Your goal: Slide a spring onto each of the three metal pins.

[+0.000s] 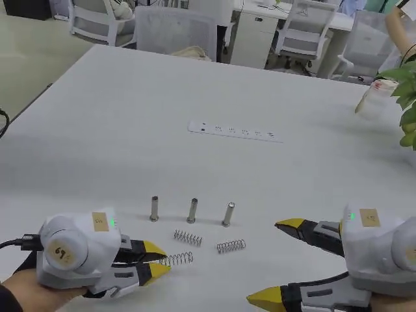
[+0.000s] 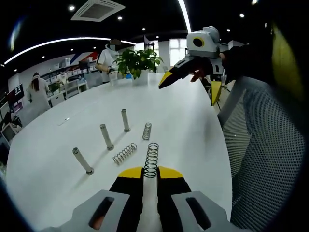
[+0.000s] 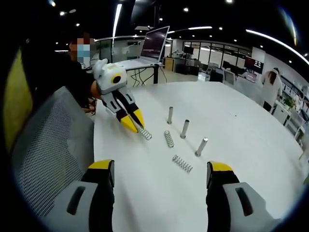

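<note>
I count three pins: left pin, middle pin, right pin. Three springs too: left spring, middle spring, right spring. Two grippers: left gripper, right gripper. One power strip on the far side, and one plant far right.

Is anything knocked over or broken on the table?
Nothing stands out. The three pins stand upright in a row, two springs lie flat in front of them, and the left claw pinches the third spring by its end.
</note>
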The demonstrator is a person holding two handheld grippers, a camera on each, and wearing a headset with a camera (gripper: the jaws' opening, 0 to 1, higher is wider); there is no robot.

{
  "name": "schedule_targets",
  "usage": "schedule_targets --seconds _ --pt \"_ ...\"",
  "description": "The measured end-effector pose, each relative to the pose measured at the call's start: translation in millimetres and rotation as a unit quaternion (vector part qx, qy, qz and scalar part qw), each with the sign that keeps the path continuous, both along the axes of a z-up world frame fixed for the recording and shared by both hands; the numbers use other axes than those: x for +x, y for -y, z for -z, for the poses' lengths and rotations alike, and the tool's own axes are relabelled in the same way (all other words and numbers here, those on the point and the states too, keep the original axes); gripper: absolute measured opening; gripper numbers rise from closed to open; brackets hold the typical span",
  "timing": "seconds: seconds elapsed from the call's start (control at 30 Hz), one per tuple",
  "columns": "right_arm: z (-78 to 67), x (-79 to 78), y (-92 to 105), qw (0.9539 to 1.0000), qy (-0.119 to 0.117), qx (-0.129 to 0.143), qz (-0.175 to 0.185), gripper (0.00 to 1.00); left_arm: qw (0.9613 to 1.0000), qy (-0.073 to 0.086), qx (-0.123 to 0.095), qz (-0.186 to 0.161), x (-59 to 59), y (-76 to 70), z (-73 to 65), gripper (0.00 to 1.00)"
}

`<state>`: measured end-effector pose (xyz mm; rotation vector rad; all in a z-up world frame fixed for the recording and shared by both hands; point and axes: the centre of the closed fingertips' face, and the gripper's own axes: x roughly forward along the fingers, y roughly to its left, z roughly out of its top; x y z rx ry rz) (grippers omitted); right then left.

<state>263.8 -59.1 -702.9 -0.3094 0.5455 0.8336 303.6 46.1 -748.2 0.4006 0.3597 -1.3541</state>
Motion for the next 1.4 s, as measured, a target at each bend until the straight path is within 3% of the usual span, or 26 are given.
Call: schedule_targets --seconds 0.33,0.53,0.7,0.87,1.23,1.4 --pt "-0.2 5.6 -29.2 0.9990 0.000 0.003 -0.045 0.63 0.9996 0.016 -0.009 0.021 -12.0 7.9 -17.0 0.02" --pt "6.0 1.3 -40.5 0.9977 -0.010 0.008 -0.066 0.58 0.9993 0.014 -0.010 0.033 -20.0 12.6 -20.0 0.02" --pt "9.0 -3.2 -48.6 0.9965 -0.021 0.016 -0.080 0.45 0.9990 0.014 -0.012 0.042 -25.1 15.6 -23.1 0.02" --pt "11.3 -5.3 -58.6 0.9949 -0.028 0.018 -0.095 0.39 0.9985 0.016 -0.017 0.050 -28.8 20.4 -27.8 0.02" --pt "13.6 -9.5 -61.8 0.9932 -0.037 0.025 -0.107 0.29 0.9972 0.016 -0.022 0.070 -37.2 28.4 -34.0 0.02" --pt "11.3 -8.3 -61.0 0.9930 -0.044 0.045 -0.100 0.23 0.9967 0.015 -0.024 0.077 -40.2 30.7 -36.5 0.02"
